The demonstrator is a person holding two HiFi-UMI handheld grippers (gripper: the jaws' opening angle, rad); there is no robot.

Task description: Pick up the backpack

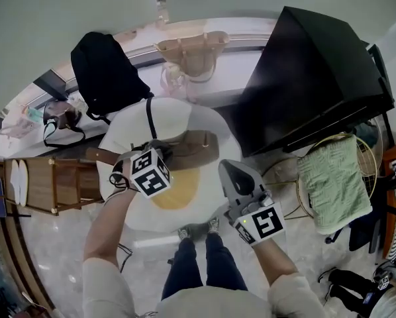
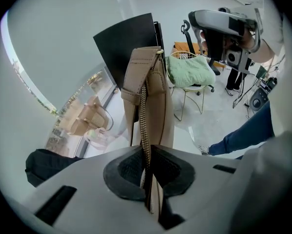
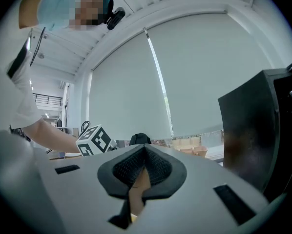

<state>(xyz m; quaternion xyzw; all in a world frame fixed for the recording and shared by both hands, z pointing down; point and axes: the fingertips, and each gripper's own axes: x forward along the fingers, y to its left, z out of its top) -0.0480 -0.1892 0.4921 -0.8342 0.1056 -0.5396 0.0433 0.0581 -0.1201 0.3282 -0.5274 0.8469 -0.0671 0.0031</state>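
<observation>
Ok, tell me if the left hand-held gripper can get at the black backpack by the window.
Probably not: the left hand-held gripper is shut on the tan backpack, held up with the right hand-held gripper. Nothing blocks the black backpack, but those jaws are full.

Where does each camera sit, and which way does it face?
Head view: on the person's head, steeply down onto the white table; forearms, legs, left tool, right tool show.
Left gripper view: on the left tool, along jaws shut on the tan bag; a leg shows.
Right gripper view: on the right tool, level toward the blind; torso, arm show.
All share the black panel.
</observation>
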